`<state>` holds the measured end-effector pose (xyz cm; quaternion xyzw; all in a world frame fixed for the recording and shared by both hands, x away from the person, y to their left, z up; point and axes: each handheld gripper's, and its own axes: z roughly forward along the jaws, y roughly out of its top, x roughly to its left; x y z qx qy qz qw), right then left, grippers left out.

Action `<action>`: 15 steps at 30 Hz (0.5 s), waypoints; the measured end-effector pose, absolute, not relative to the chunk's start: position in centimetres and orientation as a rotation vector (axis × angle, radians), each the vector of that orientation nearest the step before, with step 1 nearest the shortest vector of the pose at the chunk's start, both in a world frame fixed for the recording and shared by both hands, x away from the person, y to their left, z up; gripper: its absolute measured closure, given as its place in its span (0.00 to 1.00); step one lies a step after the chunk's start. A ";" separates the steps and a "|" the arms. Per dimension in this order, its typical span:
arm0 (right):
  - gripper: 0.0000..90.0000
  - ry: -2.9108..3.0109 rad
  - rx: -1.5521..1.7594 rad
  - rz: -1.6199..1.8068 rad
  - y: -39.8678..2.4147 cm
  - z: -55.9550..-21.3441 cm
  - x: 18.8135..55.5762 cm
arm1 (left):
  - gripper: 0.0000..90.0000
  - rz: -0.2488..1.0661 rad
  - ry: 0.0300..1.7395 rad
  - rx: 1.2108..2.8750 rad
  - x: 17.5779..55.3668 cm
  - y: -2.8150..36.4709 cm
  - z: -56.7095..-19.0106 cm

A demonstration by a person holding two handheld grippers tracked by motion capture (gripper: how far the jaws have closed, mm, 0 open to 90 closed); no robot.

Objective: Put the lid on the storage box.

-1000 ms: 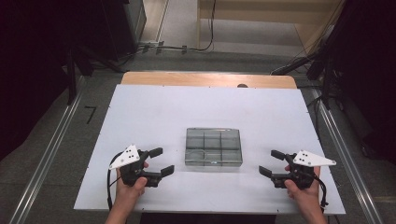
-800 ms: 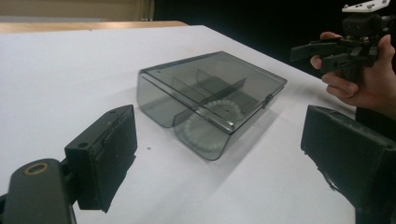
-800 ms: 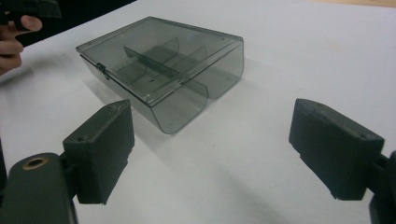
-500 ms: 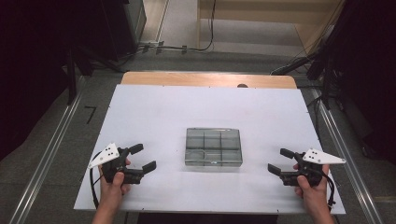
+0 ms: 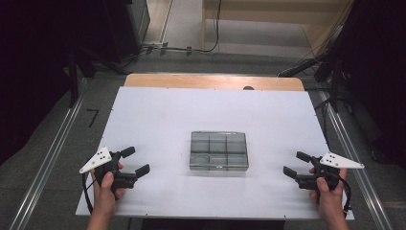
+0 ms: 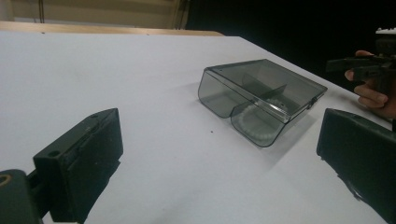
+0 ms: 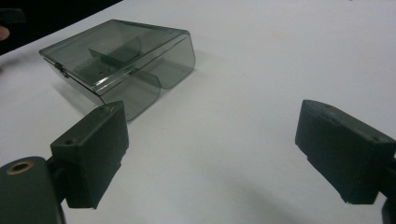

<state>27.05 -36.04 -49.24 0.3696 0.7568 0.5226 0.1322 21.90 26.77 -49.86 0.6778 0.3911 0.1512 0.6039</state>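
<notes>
The box sits shut in the middle of the table, a smoky clear plastic case with dividers inside, and the left gripper view shows a pale beaded ring in one near compartment. It looks light, stiff and slick, the sort of thin shell that would skate on this smooth white top if nudged from one side, and could crack or pop its lid if pinched hard. Left gripper is out to the box's left, jaws spread wide, just been opening, nothing between them. Right gripper is on the other side, also wide and empty, its jaws having opened a touch more too. Both are well apart from the box. Best hold, I'd say, is on the short end walls, one claw each side, squeezing gently and evenly, or on the front lip by the small latch if the lid is to go up. Plenty of bare table all round; the near edge is close behind both hands, so any sliding should go forward, not back.
</notes>
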 end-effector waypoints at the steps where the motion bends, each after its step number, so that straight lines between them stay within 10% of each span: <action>1: 0.08 2.191 1.077 1.511 -36.2 -49.3 27.1 | 0.00 0.358 0.911 1.572 21.9 27.0 -49.9; 15: 0.00 2.086 1.113 1.505 -38.8 -49.0 26.0 | 0.00 0.383 0.946 1.547 21.8 29.2 -50.6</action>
